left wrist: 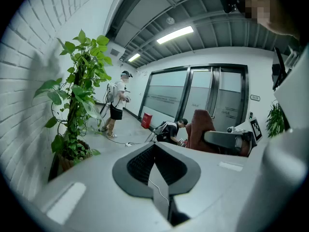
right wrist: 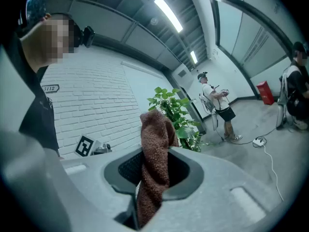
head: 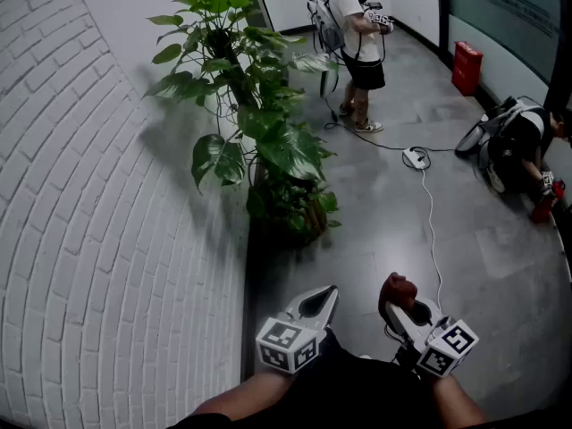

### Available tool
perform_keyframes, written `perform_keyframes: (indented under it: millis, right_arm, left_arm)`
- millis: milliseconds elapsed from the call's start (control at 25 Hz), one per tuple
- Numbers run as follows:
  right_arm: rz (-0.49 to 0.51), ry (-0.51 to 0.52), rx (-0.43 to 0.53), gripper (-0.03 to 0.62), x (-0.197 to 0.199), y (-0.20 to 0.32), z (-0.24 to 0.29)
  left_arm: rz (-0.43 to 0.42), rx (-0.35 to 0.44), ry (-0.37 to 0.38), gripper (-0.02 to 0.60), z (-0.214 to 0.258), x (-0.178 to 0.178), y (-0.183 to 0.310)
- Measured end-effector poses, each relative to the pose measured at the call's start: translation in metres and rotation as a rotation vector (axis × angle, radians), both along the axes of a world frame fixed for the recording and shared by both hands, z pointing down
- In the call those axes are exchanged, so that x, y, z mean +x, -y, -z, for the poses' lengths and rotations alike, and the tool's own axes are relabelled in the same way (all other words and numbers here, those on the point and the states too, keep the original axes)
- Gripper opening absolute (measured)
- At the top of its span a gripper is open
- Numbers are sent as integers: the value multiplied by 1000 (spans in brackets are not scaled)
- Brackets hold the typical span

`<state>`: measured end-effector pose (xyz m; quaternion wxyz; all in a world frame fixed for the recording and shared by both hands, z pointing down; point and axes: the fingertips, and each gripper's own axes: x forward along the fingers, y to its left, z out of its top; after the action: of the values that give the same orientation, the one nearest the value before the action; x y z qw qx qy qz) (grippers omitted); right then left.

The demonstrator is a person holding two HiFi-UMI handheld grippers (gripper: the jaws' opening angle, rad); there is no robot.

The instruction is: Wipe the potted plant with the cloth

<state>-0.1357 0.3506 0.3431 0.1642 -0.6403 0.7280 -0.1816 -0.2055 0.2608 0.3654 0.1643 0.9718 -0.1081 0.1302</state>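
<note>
- Right gripper [head: 401, 306]: jaws clamped on the reddish-brown cloth [right wrist: 155, 144]
- Left gripper [head: 320, 304]: jaws together, empty
- Potted plant [head: 259, 141]: against the brick wall [head: 89, 204], well ahead of both grippers
- Step, as judged: approach; the next move calls for carrying the cloth to a leaf

Brown cloth [right wrist: 155, 163] pinched in the right hand-held gripper [right wrist: 153, 182] — potted plant [right wrist: 177, 116] beyond.

Open floor [head: 357, 239] runs from me to the potted plant [head: 259, 141], so its front and right side are free to reach. The brick wall [head: 89, 239] crowds its left, the leaves seemingly brushing it. A cable [head: 431, 231] lies along the floor to my right, and a standing person [head: 353, 34] is well beyond the plant.
</note>
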Motion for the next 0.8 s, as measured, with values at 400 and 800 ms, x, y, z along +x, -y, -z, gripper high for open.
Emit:
perform_keyframes:
  millis: [400,800]
  right_arm:
    - [25,11,-2,58,5,24,-2]
    - [45,46,-22,58,8,60,-12]
  left_arm:
    - [28,14,4,17,4,2,23]
    - [73,0,44,17,-6,-7,56]
